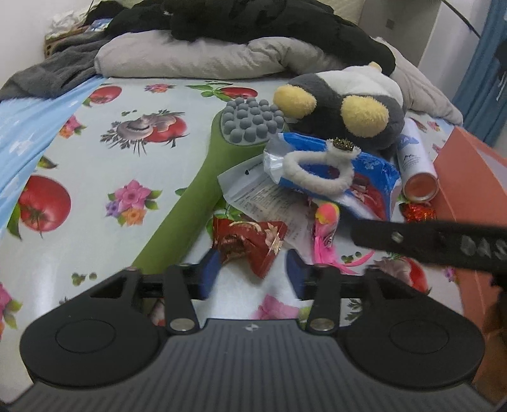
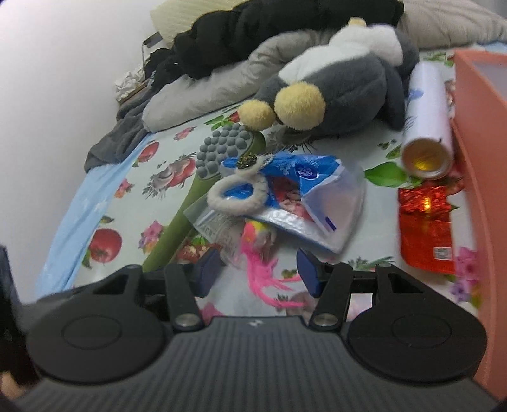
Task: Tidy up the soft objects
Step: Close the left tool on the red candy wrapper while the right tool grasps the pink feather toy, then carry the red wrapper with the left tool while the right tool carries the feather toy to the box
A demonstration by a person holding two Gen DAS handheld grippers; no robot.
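A grey and white plush toy with round yellow feet [image 1: 345, 104] is seen lying on its side on a bed covered by a glossy cloth printed with tomatoes and flowers [image 1: 95, 152]; it is taken here as the landmark. Just in front of the plush toy, a crumpled blue and white plastic packet [image 1: 364, 171] is spread out, and a white fuzzy hair loop with a dark beaded ornament [image 1: 320, 171] lies on top of that packet. To the left of the plush toy, a green long-handled massager with a head of grey rubber knobs [image 1: 250, 122] is laid diagonally. To its right, a white spray can with an orange base [image 1: 415, 161] is pressed against an orange box [image 1: 469, 177]. Nearer than the packet, a pink feathered toy with a yellow head [image 2: 256, 253] and a red foil wrapper [image 1: 250, 244] are found. Behind the plush toy, a beige pillow [image 1: 177, 60] is topped by black clothing [image 1: 253, 22]. The left gripper [image 1: 252, 274] is held released over the red wrapper, nothing being pinched. The right gripper [image 2: 255, 271] is likewise spread apart, with the pink feathers seen between its blue pads [image 2: 309, 272] but not clamped.
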